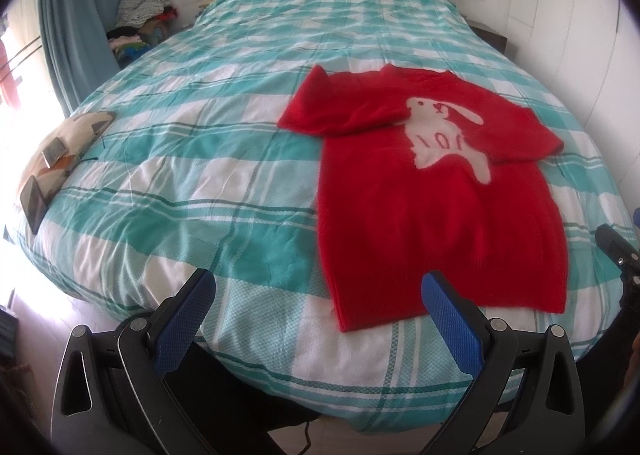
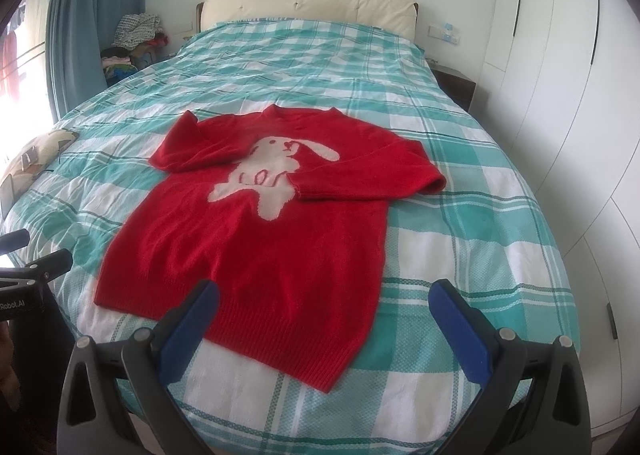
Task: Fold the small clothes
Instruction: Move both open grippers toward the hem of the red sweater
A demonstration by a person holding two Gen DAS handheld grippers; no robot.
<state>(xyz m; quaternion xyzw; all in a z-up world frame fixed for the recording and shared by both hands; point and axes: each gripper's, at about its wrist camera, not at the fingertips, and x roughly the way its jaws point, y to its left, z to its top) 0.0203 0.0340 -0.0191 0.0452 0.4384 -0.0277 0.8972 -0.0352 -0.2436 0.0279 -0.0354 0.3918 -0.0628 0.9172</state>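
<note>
A small red sweater [image 1: 432, 207] with a white rabbit on its chest lies flat, face up, on the bed; it also shows in the right wrist view [image 2: 280, 239]. Both sleeves are folded inward across the chest. Its hem faces me. My left gripper [image 1: 320, 291] is open and empty, held just off the bed's near edge at the sweater's lower left corner. My right gripper [image 2: 324, 303] is open and empty, hovering over the hem's right part.
The bed [image 1: 200, 159] has a teal and white checked cover. A cushion with two phones [image 1: 52, 159] lies at its left edge. A clothes pile [image 2: 132, 43] and curtain stand far left, a wardrobe [image 2: 560, 95] on the right.
</note>
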